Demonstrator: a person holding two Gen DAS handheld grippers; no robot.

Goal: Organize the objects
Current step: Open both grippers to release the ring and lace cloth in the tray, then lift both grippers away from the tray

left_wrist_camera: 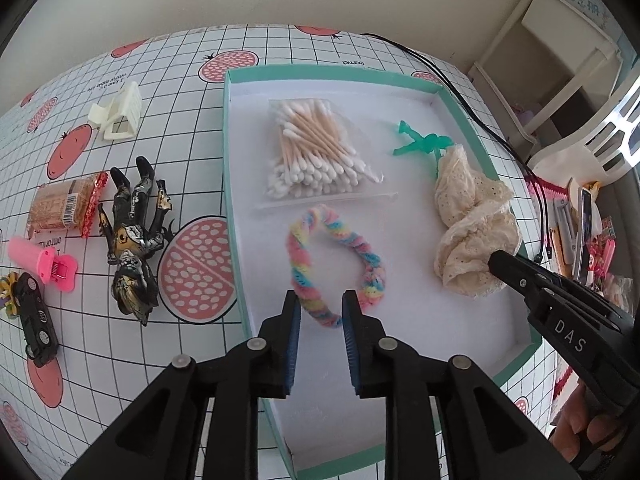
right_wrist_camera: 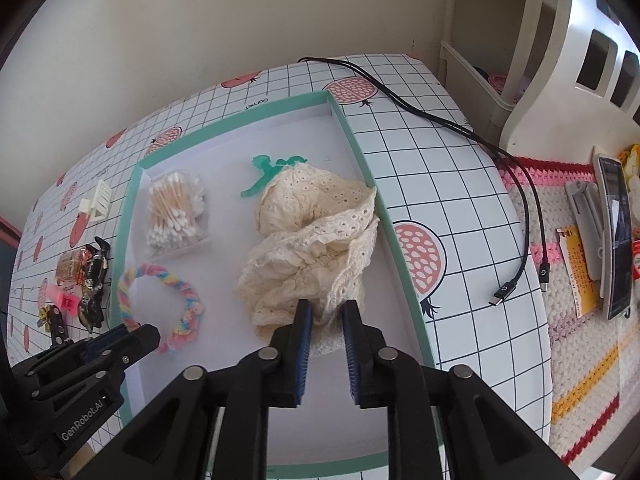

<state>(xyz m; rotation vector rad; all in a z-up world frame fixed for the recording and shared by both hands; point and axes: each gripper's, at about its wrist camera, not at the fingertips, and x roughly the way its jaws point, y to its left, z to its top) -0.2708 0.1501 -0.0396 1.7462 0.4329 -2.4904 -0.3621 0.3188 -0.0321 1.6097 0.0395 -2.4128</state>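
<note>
Cream lace cloth (right_wrist_camera: pixel 316 240) in the teal box (right_wrist_camera: pixel 400 264)
The right gripper (right_wrist_camera: pixel 326 312) has jaws apart around the cloth's near edge. The left gripper (left_wrist_camera: pixel 320 308) has jaws apart over the box's rainbow braid (left_wrist_camera: pixel 340 256).

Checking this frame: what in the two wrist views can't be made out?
- Left wrist view: right gripper jaw gap hidden side-on against the cream lace cloth.
- Right wrist view: cloth's near edge hidden behind the fingers.
- Left wrist view: toy car detail blurred at the fisheye rim.
</note>
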